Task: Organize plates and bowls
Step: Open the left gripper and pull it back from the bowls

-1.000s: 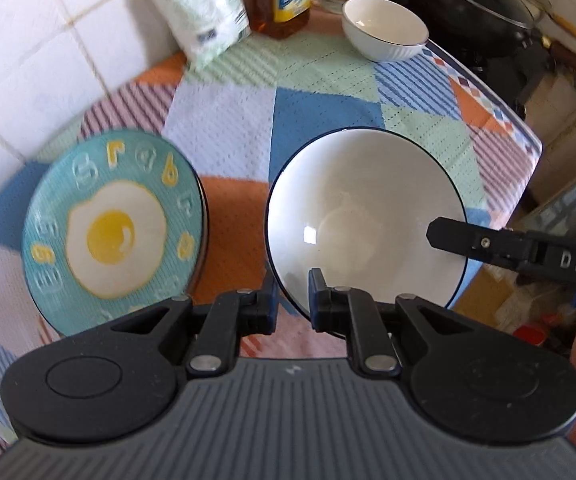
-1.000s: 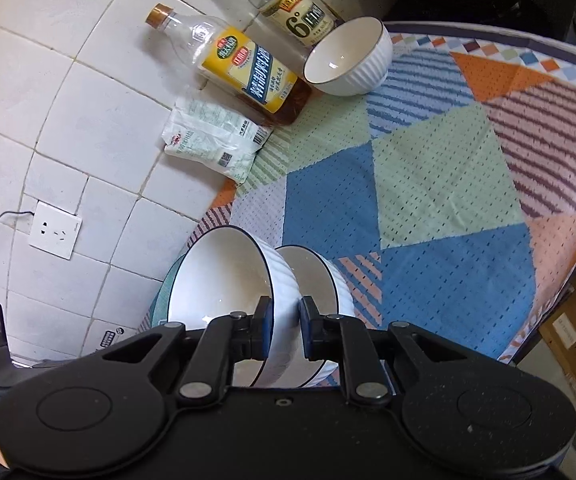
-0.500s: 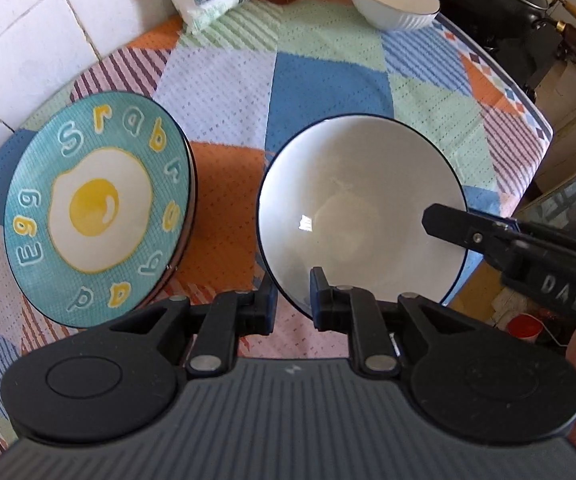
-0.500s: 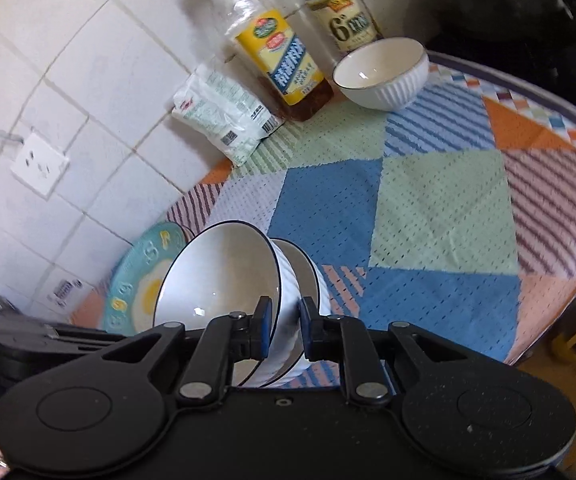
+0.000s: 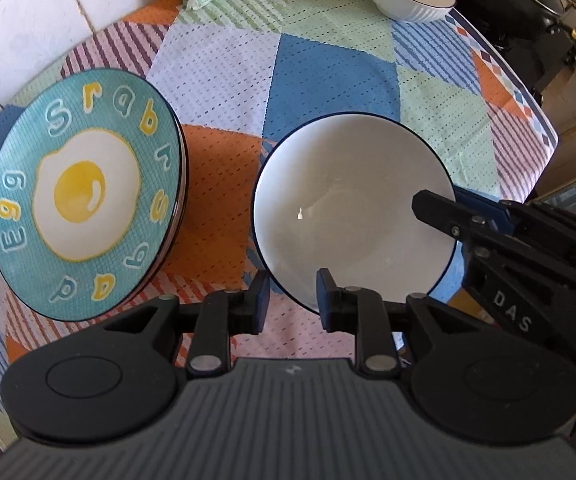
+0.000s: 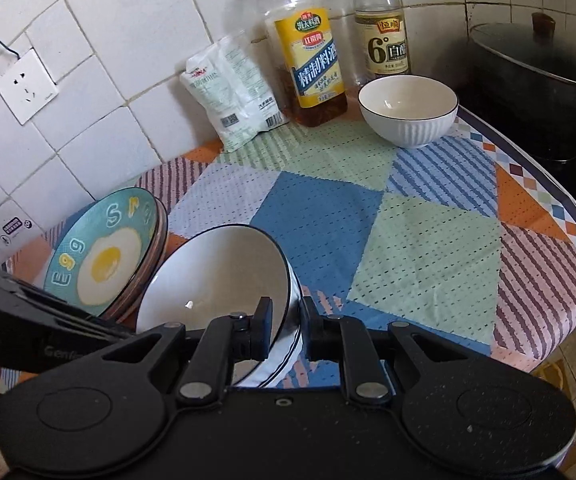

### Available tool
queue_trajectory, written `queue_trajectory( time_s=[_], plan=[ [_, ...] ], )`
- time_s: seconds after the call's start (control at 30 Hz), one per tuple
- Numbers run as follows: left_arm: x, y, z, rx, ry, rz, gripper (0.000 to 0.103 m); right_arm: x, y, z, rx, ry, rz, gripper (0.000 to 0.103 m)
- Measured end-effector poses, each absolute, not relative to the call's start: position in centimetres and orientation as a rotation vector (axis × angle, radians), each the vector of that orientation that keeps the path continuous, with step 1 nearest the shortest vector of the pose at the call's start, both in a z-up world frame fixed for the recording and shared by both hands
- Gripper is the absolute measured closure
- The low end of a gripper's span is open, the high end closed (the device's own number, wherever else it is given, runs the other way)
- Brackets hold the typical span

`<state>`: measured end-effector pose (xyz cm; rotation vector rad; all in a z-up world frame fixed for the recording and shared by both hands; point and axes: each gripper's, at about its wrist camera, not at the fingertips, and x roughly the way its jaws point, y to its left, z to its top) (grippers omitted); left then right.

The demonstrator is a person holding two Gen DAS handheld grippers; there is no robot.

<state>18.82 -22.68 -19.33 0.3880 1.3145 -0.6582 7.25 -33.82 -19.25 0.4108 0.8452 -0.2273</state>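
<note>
A large white bowl with a dark rim (image 5: pixel 352 208) sits stacked in a second bowl; both rims show in the right wrist view (image 6: pixel 223 280). My left gripper (image 5: pixel 288 296) straddles its near rim, jaws a little apart. My right gripper (image 6: pixel 285 328) is shut on the stacked bowls' rim and also shows in the left wrist view (image 5: pixel 460 216). A teal egg plate (image 5: pixel 83 208) tops a plate stack to the left; it also shows in the right wrist view (image 6: pixel 103 256). A small white ribbed bowl (image 6: pixel 408 110) stands at the back of the table.
A patchwork cloth (image 6: pixel 408 240) covers the round table. Two bottles (image 6: pixel 312 56), (image 6: pixel 384 36) and a white packet (image 6: pixel 235 92) stand against the tiled wall. A black lidded pot (image 6: pixel 540 76) sits on the stove at right. A wall socket (image 6: pixel 27 84) is at left.
Both cameras have swung and risen, so the bowls look lower and more level. The left gripper's jaws have widened around the bowl rim. The right gripper keeps its hold.
</note>
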Motion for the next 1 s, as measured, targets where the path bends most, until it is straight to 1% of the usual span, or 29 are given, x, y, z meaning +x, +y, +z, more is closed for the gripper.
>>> queue_trajectory(
  time_s=[0.07,0.1,0.13,0.3,0.43,0.7,0.9,0.93,0.97,1.0],
  plan=[
    [18.7,-22.8,-19.4,0.398,1.321,-0.657,0.08,7.3,-33.6,-19.2,0.409,0.84,-0.227,0.084],
    [18.7,-22.8,-19.3,0.398,1.331,-0.655,0.076,7.3,-33.5,-19.3,0.406,0.84,-0.226,0.084],
    [18.7,-22.7,-19.1,0.396,1.333,-0.653,0.076,7.1,-33.5,-19.3,0.409,0.837,-0.226,0.084],
    [17.8,-22.6,-17.4,0.44,1.283,-0.618,0.074,5.8,-34.2,-18.0,0.435,0.763,-0.214,0.083],
    [16.9,-22.5,-16.4,0.445,1.265,-0.617,0.074,5.0,-34.9,-17.0,0.455,0.712,-0.217,0.075],
    [15.7,-23.5,-13.0,0.45,1.195,-0.641,0.072,3.5,-35.9,-15.7,0.464,0.689,-0.216,0.074],
    [15.0,-24.9,-11.5,0.462,1.165,-0.63,0.07,2.9,-37.6,-15.1,0.417,0.685,-0.209,0.065],
    [14.8,-25.3,-11.3,0.465,1.158,-0.624,0.07,2.8,-38.1,-15.0,0.399,0.676,-0.205,0.062],
    [14.6,-25.7,-11.1,0.474,1.147,-0.615,0.07,2.8,-38.5,-14.9,0.368,0.668,-0.199,0.053],
    [14.4,-26.3,-10.9,0.484,1.133,-0.612,0.069,2.9,-39.0,-14.9,0.336,0.664,-0.195,0.05]
  ],
)
